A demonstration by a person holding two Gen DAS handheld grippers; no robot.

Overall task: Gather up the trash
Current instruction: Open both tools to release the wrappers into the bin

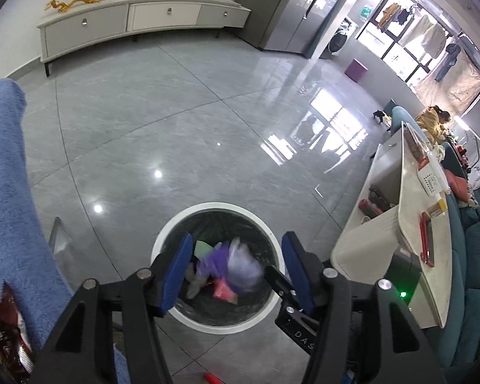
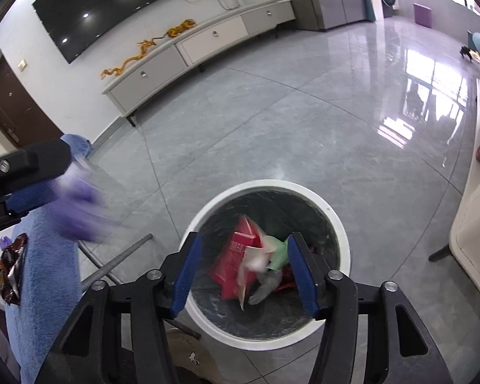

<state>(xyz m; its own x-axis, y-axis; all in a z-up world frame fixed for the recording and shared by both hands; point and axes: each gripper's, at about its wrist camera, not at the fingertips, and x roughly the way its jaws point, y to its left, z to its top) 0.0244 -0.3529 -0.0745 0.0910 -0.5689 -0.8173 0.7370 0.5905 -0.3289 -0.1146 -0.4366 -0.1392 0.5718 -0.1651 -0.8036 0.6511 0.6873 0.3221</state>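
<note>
A round bin with a white rim and dark liner stands on the grey tiled floor, straight below both grippers. My left gripper is open above it, and a blurred purple piece of trash hangs loose between its blue pads, touching neither. In the right wrist view that left gripper shows at the left edge with the purple blur just off its pads. My right gripper is open over the bin. A blurred white scrap is loose between its pads, above a red packet and green paper.
A blue towel-covered seat stands left of the bin, with a brown snack wrapper on it. A white coffee table and teal sofa lie to the right. A white TV cabinet lines the far wall.
</note>
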